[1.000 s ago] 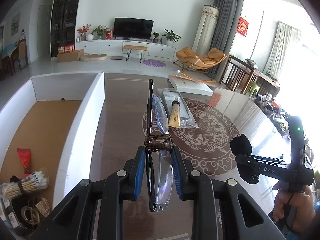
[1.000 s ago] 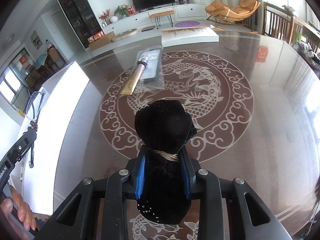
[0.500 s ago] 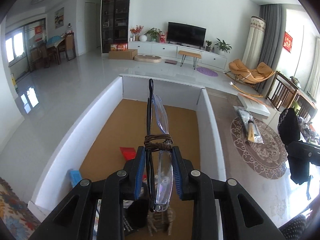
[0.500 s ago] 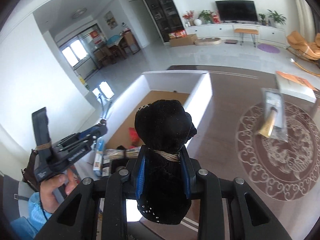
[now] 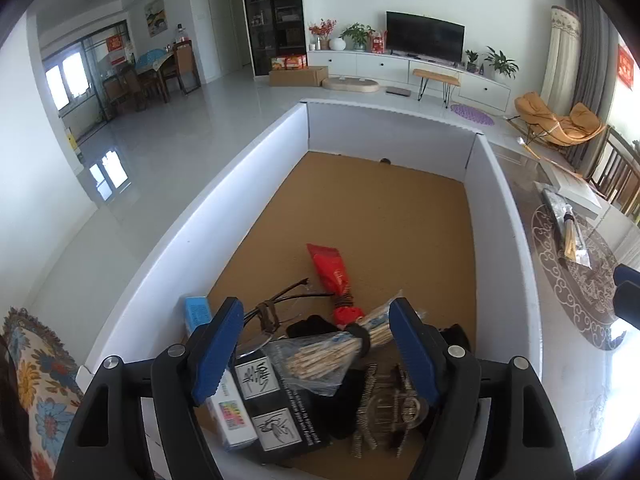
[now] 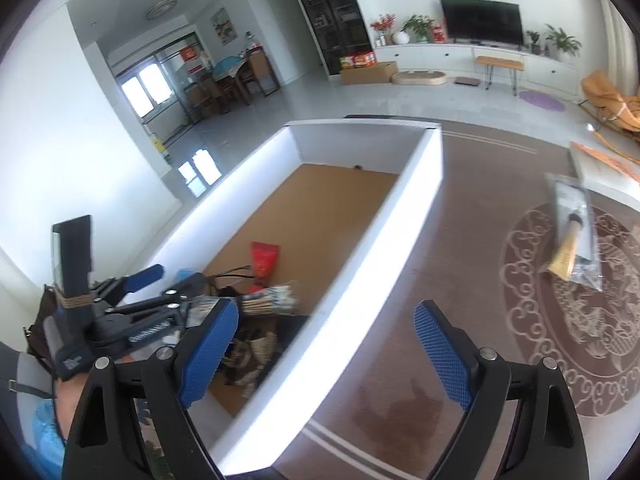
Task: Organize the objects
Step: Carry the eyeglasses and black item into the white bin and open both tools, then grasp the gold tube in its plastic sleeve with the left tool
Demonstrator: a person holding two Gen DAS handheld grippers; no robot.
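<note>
My left gripper (image 5: 314, 306) hangs over the near end of the white box (image 5: 240, 184), and its jaws are opening with nothing pressed between them. The tied glasses (image 5: 276, 308) lie on the cork floor just under it, beside a red tube (image 5: 330, 268) and a bagged bundle of sticks (image 5: 340, 350). My right gripper (image 6: 326, 308) is also opening and holds nothing, above the box's right wall (image 6: 384, 248). The black pouch (image 5: 454, 334) rests low in the box by that wall, partly hidden. The left gripper (image 6: 172, 280) shows at the left of the right wrist view.
The near end of the box also holds a blue carton (image 5: 198, 312), a black labelled packet (image 5: 272, 400) and a metal hair clip (image 5: 384, 404). A bagged brush (image 6: 576, 240) and a white flat box (image 5: 572, 186) lie on the patterned brown table (image 6: 460, 320).
Both grippers swung left from the table to above the box. The left let go of the glasses and the right let go of the black pouch. Both jaws have opened.
</note>
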